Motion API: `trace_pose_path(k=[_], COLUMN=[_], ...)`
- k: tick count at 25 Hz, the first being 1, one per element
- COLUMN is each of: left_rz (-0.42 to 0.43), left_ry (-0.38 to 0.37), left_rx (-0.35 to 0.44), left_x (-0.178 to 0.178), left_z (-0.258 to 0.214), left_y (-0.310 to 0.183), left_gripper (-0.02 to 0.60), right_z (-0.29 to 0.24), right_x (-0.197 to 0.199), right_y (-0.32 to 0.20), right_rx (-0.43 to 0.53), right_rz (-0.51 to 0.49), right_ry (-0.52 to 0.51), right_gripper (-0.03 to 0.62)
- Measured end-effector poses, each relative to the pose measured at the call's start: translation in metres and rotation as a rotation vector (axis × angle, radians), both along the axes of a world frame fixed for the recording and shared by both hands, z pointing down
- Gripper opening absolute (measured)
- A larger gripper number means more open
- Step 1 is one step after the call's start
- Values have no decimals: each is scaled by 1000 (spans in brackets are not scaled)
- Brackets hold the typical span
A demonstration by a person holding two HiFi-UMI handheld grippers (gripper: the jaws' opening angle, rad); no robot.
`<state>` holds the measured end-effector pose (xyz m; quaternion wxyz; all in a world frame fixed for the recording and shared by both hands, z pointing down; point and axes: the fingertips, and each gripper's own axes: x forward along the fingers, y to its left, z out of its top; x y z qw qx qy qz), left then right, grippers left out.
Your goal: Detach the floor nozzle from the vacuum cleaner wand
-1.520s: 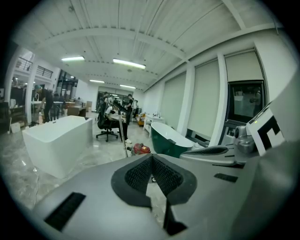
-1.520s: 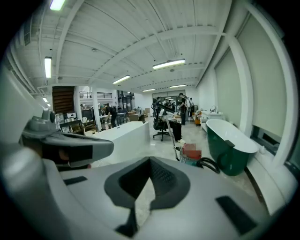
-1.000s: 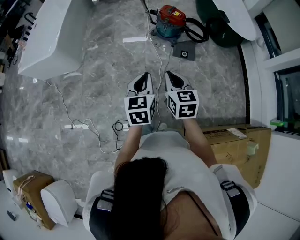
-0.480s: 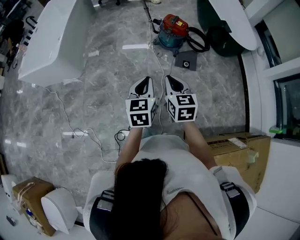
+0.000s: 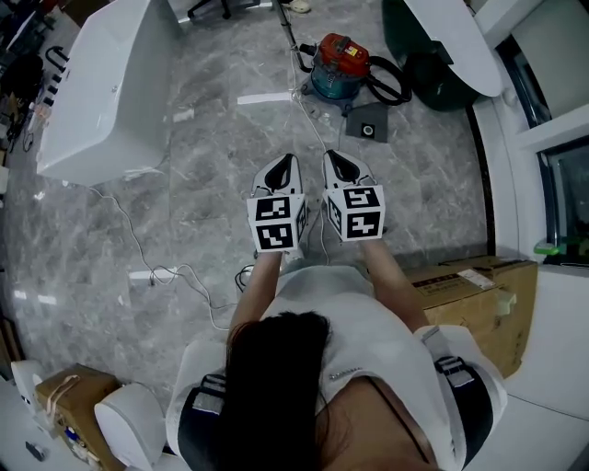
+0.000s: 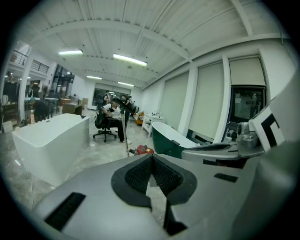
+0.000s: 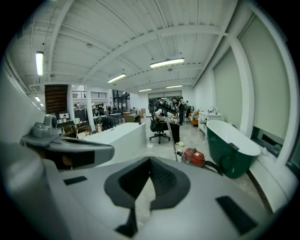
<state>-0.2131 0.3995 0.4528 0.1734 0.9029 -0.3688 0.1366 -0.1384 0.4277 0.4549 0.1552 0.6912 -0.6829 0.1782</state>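
1. A person stood on the grey marble floor with the left gripper (image 5: 284,166) and the right gripper (image 5: 337,160) held side by side, both with jaws pressed together and nothing between them (each gripper view showed only floor past the pads).
2. The red canister vacuum cleaner (image 5: 333,51) sat far ahead and well apart from both tools, its black hose (image 5: 391,66) looped to the right near a dark green bathtub (image 5: 440,55).
3. A thin tube, apparently the wand (image 5: 286,22), ran from the canister's left; a dark flat square piece (image 5: 366,121) nearer the person may have been the floor nozzle, though that could not be confirmed.
4. The task appeared to be at the approach, with no part yet touched.
5. Next, the jaws would have to open, one gripper steadying the wand and the other pulling the nozzle.
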Motion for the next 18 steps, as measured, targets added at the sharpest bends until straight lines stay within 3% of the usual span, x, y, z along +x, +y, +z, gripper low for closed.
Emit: trace_pose_path(k=[6, 18], left_rz=[27, 47], left_ry=[31, 18], left_rx=[-6, -3], left_x=[-4, -15], left_z=[-1, 0], left_y=[-6, -3], left_gripper=[3, 3], right_z=[-3, -4], right_x=[-5, -16], right_y=[-6, -5], right_rx=[14, 23], right_rz=[39, 57], right_ry=[-7, -26], right_gripper=[15, 15])
